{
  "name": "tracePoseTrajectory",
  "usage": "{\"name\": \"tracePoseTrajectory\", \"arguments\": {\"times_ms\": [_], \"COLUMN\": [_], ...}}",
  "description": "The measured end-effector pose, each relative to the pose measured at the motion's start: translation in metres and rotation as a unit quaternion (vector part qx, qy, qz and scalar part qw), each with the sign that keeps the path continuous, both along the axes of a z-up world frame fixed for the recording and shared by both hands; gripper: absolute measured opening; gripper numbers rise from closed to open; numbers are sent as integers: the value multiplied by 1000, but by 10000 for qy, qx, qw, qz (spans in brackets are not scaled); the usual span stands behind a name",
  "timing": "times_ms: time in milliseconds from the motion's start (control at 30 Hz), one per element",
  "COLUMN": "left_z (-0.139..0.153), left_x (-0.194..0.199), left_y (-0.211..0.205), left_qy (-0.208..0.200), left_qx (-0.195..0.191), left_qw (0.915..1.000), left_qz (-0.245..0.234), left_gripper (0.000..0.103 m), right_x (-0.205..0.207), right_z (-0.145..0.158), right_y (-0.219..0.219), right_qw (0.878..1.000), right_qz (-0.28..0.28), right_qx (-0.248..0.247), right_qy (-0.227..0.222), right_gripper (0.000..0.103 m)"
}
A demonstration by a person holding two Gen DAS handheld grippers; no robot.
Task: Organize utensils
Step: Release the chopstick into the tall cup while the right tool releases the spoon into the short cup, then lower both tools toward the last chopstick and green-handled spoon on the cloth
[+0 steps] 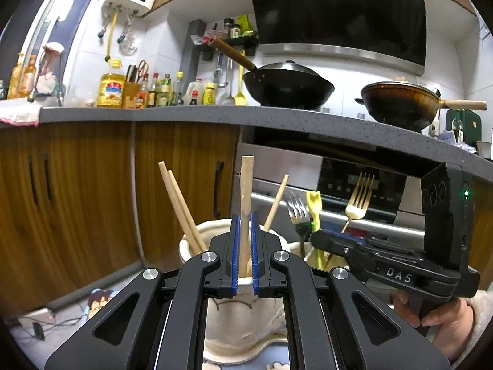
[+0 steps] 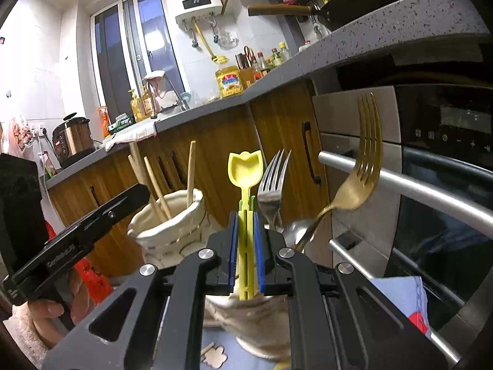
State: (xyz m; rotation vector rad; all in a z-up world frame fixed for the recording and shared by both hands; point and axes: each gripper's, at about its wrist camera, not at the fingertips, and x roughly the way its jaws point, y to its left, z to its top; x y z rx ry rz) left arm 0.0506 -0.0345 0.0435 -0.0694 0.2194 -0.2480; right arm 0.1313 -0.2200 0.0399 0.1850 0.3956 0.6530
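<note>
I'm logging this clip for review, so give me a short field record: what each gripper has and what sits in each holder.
left gripper: shut on wooden spatula
right gripper: shut on yellow spoon
left holder: chopsticks, wooden spatula
right holder: yellow spoon, silver fork, gold fork
setting: low in front of the oven

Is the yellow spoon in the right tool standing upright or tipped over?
Upright. The yellow spoon stands bowl-up between the right tool's pads, its handle running down into the cup below.

Glossy gold metal fork [image 2: 363,166], matt yellow plastic spoon [image 2: 245,166], wooden chopsticks [image 1: 181,209].
</note>
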Motion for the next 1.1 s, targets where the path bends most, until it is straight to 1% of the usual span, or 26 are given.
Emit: {"name": "tracePoseTrajectory", "arguments": {"times_ms": [233, 300, 333, 400, 433, 467, 567, 633, 667, 700, 733, 800, 833, 867, 900, 933, 1000, 1033, 1067, 1100], "left_z": [-2, -2, -1, -1, -1, -1, -2, -3, -3, -3, -4, -6, -7, -8, -9, -10, -12, -13, -15, -16], "left_x": [-2, -3, -3, -6, -6, -7, -12, -15, -18, -19, -24, -31, -34, -36, -40, -43, -51, -53, -56, -58], "left_y": [-2, -2, -2, -1, -1, 0, 2, 4, 6, 8, 10, 13, 14, 14, 15, 15, 14, 13, 13, 12], "left_qy": [-9, -7, -10, -19, -21, -27, -30, -14, -5, 1, 9, 34, 61, 85, 99, 106, 118, 132, 167, 212], "left_qx": [78, 66, 51, 39, 38, 40, 95, 102, 95, 89, 89, 75, 68, 68, 73, 83, 141, 167, 192, 207], "left_qw": [10000, 10000, 10000, 10000, 10000, 10000, 9999, 9999, 9999, 9998, 9998, 9997, 9997, 9996, 9995, 9994, 9992, 9991, 9990, 9988], "left_qz": [6, 4, 0, 3, 8, 16, 89, 122, 140, 152, 186, 216, 236, 267, 300, 311, 350, 368, 379, 382], "left_gripper": [8, 14, 15, 17, 19, 21, 25, 29, 33, 39, 44, 56, 59, 67, 73, 76, 83, 85, 90, 92], "right_x": [-4, -3, -4, -6, -6, -7, -12, -19, -23, -27, -33, -42, -46, -50, -52, -56, -63, -66, -69, -71], "right_z": [-5, -3, -3, -3, -1, 0, 6, 10, 11, 12, 13, 15, 15, 14, 14, 12, 9, 6, 4, 2], "right_y": [11, 13, 13, 11, 9, 8, 2, -3, -5, -7, -9, -13, -16, -18, -19, -21, -25, -28, -29, -30], "right_qw": [9997, 9996, 9996, 9997, 9997, 9998, 9998, 9997, 9996, 9995, 9993, 9990, 9990, 9991, 9992, 9993, 9995, 9995, 9995, 9995], "right_qz": [97, 109, 103, 54, 45, 23, -36, -67, -74, -84, -107, -141, -144, -141, -138, -134, -159, -179, -215, -263], "right_qx": [-221, -260, -262, -235, -203, -181, -97, -30, -8, 1, 6, 50, 77, 93, 93, 87, 97, 86, 41, -13], "right_qy": [32, 7, -11, -60, -83, -106, -172, -239, -281, -314, -365, -411, -410, -397, -377, -334, -274, -242, -211, -193], "right_gripper": [11, 11, 12, 28, 30, 30, 31, 36, 41, 47, 50, 72, 76, 82, 86, 89, 98, 98, 98, 98]}}
